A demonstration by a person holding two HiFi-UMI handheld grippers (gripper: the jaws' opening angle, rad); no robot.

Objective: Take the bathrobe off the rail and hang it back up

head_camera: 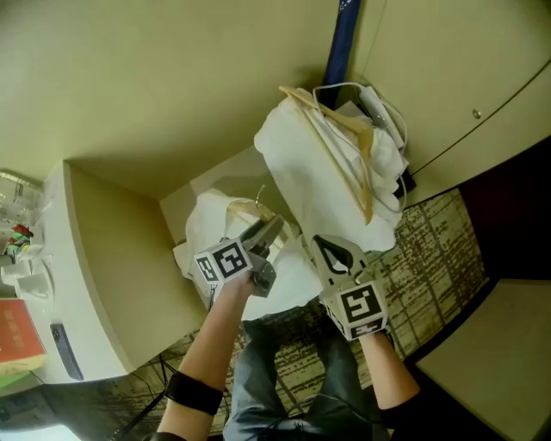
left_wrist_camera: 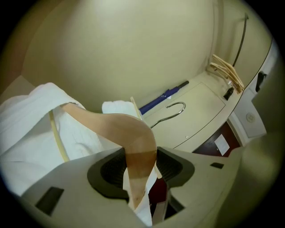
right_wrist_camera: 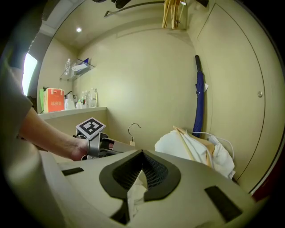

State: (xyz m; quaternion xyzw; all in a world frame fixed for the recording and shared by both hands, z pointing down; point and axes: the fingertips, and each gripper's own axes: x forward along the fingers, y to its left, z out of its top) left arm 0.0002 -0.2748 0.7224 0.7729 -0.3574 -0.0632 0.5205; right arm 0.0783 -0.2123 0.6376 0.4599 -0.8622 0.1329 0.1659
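The left gripper [left_wrist_camera: 141, 165] is clamped on the sloping arm of a wooden hanger [left_wrist_camera: 116, 127], with a strip of white cloth caught between the pads beside the wood. The hanger's metal hook [left_wrist_camera: 176, 109] sticks out past the jaws, free of any support. The right gripper [right_wrist_camera: 141, 167] is closed tight, pinching a fold of the white bathrobe [right_wrist_camera: 133, 192].

In the head view the two grippers sit close together, the left gripper [head_camera: 272, 227] beside the right gripper [head_camera: 322, 243], each held in a bare hand. The bathrobe [head_camera: 211, 220] drapes from the hanger just behind them, in the corner beside a cream counter [head_camera: 95, 284].

Just beyond lies a second heap of white robe [head_camera: 318, 172] with another wooden hanger and a white cord on top. A blue umbrella [head_camera: 344, 34] leans against the wall behind that heap. High up in the right gripper view, the rail [right_wrist_camera: 133, 5] carries a bunch of spare hangers [right_wrist_camera: 171, 11], well apart from the held bathrobe. A red box [right_wrist_camera: 54, 100] and bottles stand on the counter. Patterned carpet [head_camera: 430, 241] covers the floor.
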